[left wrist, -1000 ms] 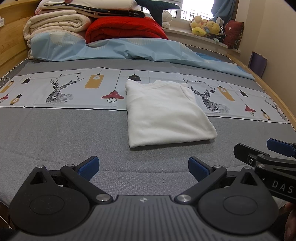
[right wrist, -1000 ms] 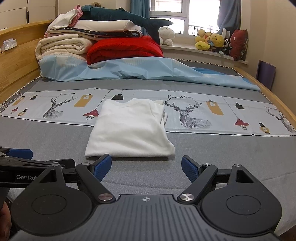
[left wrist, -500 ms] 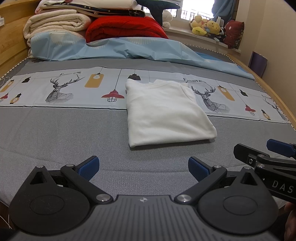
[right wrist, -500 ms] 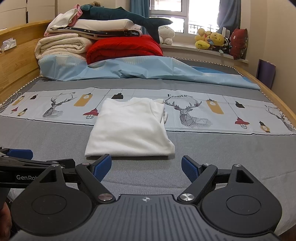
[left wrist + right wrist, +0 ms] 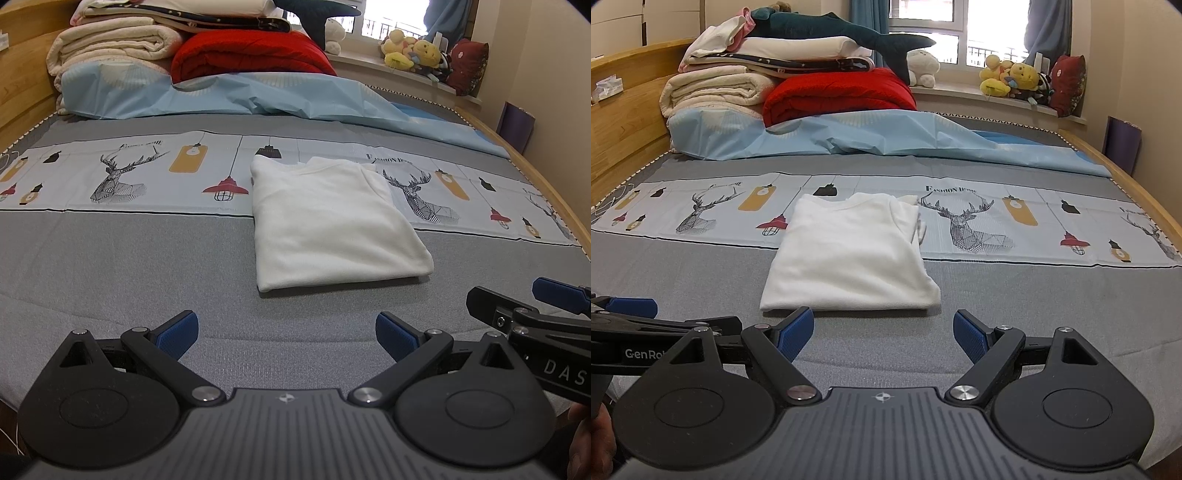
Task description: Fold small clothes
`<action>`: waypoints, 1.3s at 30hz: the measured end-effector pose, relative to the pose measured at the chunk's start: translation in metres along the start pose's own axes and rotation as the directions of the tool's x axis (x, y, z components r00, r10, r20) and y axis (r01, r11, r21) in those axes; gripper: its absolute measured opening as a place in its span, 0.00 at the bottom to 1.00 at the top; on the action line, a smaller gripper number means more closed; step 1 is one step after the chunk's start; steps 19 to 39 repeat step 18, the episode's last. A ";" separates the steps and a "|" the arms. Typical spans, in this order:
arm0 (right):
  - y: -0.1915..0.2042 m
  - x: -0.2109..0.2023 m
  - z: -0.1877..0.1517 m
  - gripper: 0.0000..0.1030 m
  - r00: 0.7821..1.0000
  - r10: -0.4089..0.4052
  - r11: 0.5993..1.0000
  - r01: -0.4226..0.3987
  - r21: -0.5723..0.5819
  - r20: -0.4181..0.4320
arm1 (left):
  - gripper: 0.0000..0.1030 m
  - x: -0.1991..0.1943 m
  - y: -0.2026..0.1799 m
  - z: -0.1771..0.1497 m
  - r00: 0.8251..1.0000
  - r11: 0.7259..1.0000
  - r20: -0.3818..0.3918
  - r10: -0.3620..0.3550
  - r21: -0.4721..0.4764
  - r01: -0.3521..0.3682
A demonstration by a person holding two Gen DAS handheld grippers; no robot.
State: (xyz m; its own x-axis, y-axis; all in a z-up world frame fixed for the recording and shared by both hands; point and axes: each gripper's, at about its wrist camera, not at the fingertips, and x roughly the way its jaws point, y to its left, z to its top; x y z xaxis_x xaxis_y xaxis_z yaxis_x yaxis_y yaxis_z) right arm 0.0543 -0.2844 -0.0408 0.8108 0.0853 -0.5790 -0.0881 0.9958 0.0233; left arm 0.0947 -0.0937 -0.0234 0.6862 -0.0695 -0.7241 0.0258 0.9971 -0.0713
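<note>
The shirt (image 5: pixel 332 225) lies folded into a near-rectangle on the bed (image 5: pixel 110 266), straddling the line between the grey ground and the printed band. Its collar end points to the headboard; its folded hem faces the tools. The long axis runs away from the cameras.

The left gripper (image 5: pixel 286 334) stands with jaws wide open and empty; the shirt lies ahead and to its right. The right gripper (image 5: pixel 882 332) has jaws likewise spread and empty, with the hem almost straight ahead, just beyond the left fingertip (image 5: pixel 796 330). In my judgement the right gripper is the nearer.

Neither tool touches the cloth. The fold looks complete or one fold short.

Legible writing: "GenRo" and "DAS" on the tool bodies, "Fashion" on the bedding print.
</note>
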 end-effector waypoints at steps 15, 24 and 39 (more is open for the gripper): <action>-0.001 0.000 0.001 0.81 1.000 0.001 1.000 -0.001 0.000 0.000 | 0.99 0.000 0.001 0.001 1.000 1.000 0.004 0.001 0.004 -0.001; -0.001 0.000 0.001 0.81 1.000 0.001 1.000 -0.001 -0.001 -0.001 | 0.99 0.000 0.001 0.001 1.000 1.000 0.004 0.001 0.005 -0.001; -0.001 0.000 0.001 0.81 1.000 0.001 1.000 -0.001 -0.001 -0.001 | 0.99 0.000 0.001 0.001 1.000 1.000 0.004 0.001 0.005 -0.001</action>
